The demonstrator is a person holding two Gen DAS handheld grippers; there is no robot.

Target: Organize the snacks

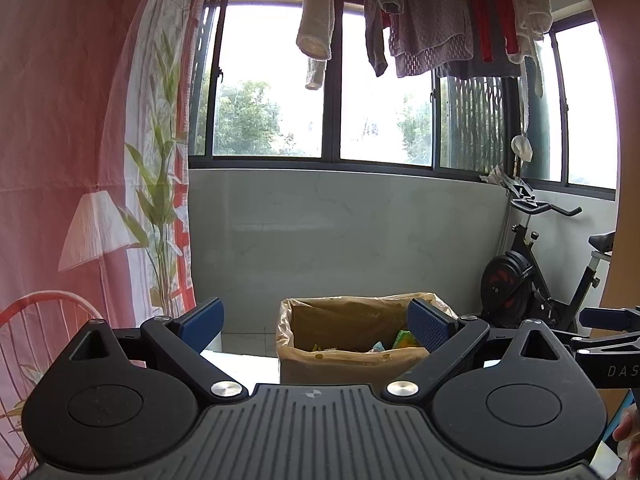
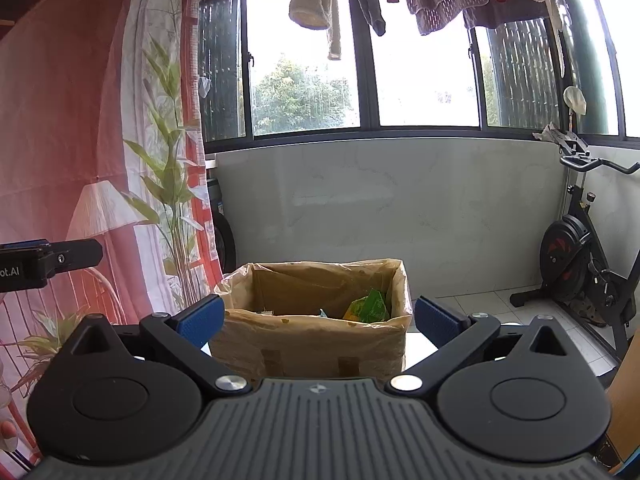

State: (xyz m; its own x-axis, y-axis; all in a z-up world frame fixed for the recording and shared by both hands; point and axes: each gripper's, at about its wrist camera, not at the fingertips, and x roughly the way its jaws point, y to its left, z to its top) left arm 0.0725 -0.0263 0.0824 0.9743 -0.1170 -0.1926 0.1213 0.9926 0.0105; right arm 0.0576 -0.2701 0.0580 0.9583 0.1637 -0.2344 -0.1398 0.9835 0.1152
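Left wrist view: the left claw (image 1: 316, 325) is released, its blue pads spread wide with nothing between them. Just beyond it stands a cardboard box (image 1: 352, 362) lined with a clear plastic bag, on a white table (image 1: 240, 360); snack packets (image 1: 406, 339) lie inside. The right claw (image 2: 318, 322) is likewise spread wide and empty, facing the same box, where a green packet (image 2: 370, 306) shows above the rim. Farther off are the grey wall, an exercise bike (image 2: 580, 272), a printed curtain (image 1: 80, 160) and laundry (image 1: 440, 20) hanging by the windows.
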